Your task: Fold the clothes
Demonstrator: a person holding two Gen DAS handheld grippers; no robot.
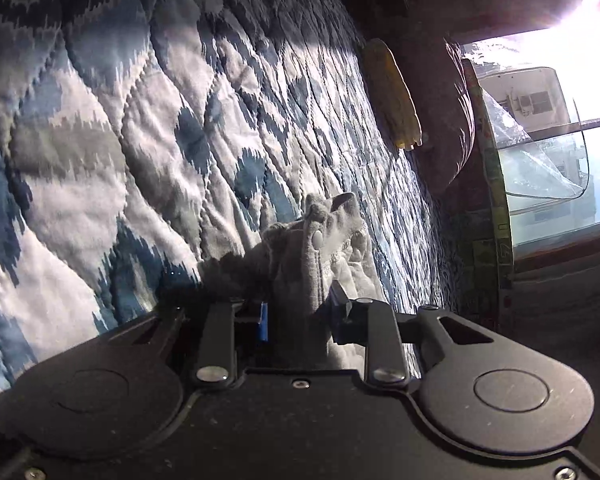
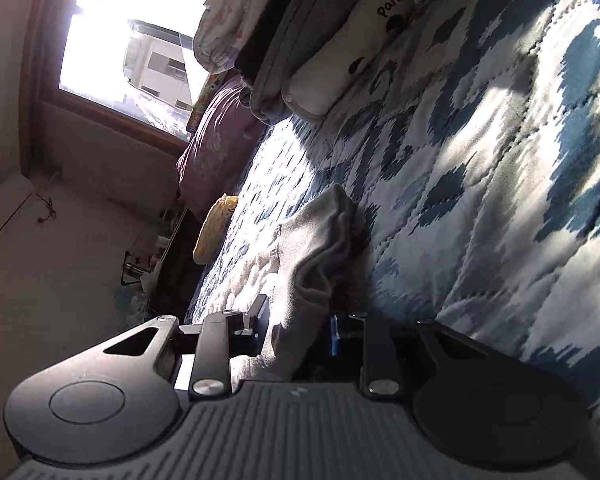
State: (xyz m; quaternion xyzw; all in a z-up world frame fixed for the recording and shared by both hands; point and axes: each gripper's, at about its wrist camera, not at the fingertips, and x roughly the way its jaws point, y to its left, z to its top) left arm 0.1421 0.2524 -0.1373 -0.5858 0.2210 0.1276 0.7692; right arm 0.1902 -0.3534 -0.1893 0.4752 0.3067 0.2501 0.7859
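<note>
Cloth fills both of my grippers. My left gripper (image 1: 297, 316) pinches a bunched bit of the small soft grey garment (image 1: 320, 236) with a pale snap button on it. My right gripper (image 2: 300, 320) pinches another soft grey fold (image 2: 324, 248), and I think it is the same piece. The garment sits low over the blue and white quilted bedspread (image 1: 119, 120), at about 6 o'clock in both wrist views.

I judge that I am partway through a fold, though I cannot tell which fold. To do it well, I keep both pinches tight, hold the two ends level, pull the cloth flat so it has no lumps, and lay edge on edge.

Now I count. I see two grippers and one grey garment held. One stack of folded clothes (image 2: 300, 40) lies at 12 o'clock in the right view; I count about four pieces in it, one white with the word "panda". One yellow knitted thing (image 2: 215, 228) lies at 9 o'clock. One purple pillow (image 2: 215, 148) sits by one bright window (image 2: 131, 40).
</note>
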